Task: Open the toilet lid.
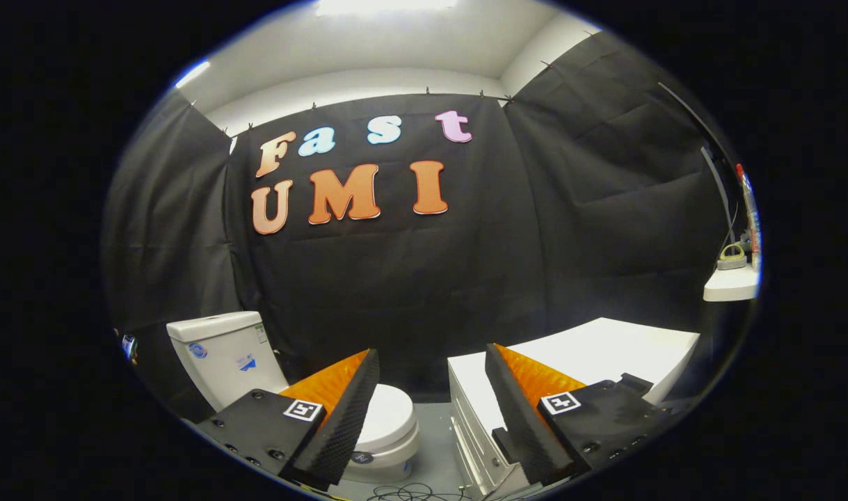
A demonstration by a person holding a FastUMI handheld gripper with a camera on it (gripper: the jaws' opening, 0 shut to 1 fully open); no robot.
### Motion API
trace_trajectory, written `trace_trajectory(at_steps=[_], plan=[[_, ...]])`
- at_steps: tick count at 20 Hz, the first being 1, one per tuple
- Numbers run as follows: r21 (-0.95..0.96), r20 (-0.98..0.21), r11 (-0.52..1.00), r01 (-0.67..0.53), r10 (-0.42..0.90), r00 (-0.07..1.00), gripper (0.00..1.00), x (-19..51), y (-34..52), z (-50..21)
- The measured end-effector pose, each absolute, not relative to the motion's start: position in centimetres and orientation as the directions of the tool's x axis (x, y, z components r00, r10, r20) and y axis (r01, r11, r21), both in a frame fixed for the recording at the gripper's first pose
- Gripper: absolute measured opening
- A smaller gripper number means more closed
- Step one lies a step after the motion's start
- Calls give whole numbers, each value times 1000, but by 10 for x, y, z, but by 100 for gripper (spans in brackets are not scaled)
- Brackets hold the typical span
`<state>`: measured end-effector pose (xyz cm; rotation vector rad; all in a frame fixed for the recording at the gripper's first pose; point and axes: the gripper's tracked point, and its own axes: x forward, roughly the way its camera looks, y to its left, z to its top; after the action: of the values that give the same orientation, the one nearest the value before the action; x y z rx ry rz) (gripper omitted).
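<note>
Toilet lid (390, 410): closed, lying flat on the bowl, partly hidden behind the left finger of the gripper (432, 376). The cistern (222, 355) stands upright behind it against the black cloth wall. Gripper fingers: spread wide apart, holding nothing, well short of the lid. A white cabinet (604, 355) with drawer fronts stands to the right of the toilet, partly behind the right finger; a strip of grey floor (434, 445) separates the two. Loose dark cables (410, 492) lie on the floor just ahead of the fingers. Far right, a small white shelf (730, 285) carries a few small items.
</note>
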<state>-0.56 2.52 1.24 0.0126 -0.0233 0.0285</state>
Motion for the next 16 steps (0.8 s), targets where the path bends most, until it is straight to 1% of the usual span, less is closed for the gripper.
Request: trace_trajectory(at_steps=[6,10,13,16], plan=[[-10,8,991,-133,133,991,98,7,99,10],[42,9,979,-199,199,980,98,24,143,5],[105,-12,966,-235,238,971,98,35,167,-16],[169,-55,956,-242,254,966,98,47,182,-52]])
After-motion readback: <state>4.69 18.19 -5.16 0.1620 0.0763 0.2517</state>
